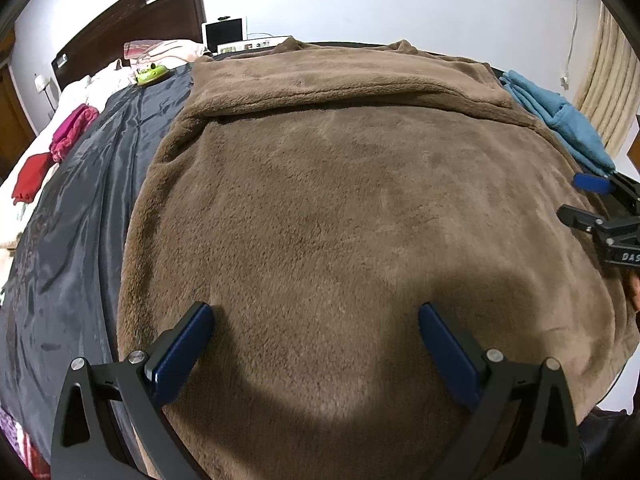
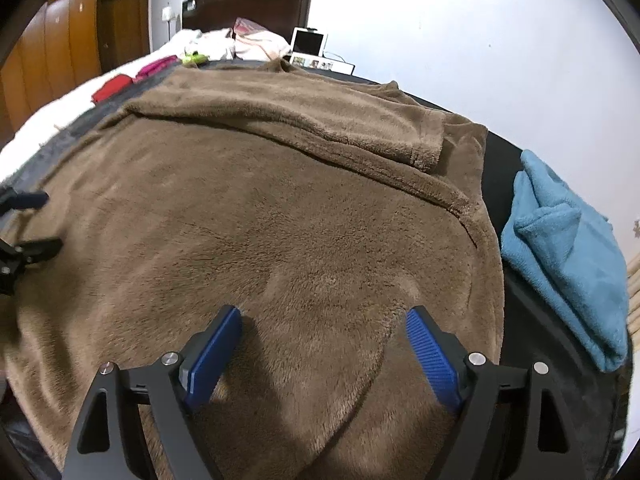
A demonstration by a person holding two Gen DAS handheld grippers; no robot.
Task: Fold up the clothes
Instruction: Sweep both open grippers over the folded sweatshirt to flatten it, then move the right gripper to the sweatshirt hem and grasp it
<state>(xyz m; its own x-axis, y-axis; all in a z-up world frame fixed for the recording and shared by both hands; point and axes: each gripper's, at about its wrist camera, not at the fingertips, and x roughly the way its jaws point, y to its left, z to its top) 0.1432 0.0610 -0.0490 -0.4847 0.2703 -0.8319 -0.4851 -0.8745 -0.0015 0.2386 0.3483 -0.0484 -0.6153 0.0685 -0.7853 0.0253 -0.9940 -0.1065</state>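
Observation:
A large brown fleece garment (image 1: 340, 200) lies spread flat over the dark bed cover, with one sleeve (image 2: 300, 120) folded across its far part. My left gripper (image 1: 316, 312) hovers open over the garment's near left part, with nothing between its blue pads. My right gripper (image 2: 324, 314) stands open over the near right part, also with nothing in it. In the left wrist view the right gripper (image 1: 588, 200) shows at the right edge. In the right wrist view the left gripper (image 2: 36, 220) shows at the left edge.
A folded blue fleece (image 2: 568, 256) lies to the right of the brown garment by the bed's edge. Red (image 1: 30, 180) and pink (image 1: 74, 130) folded clothes lie at the far left on white bedding. A green toy (image 1: 150, 74), pillows and a dark headboard (image 2: 256, 0) stand at the far end.

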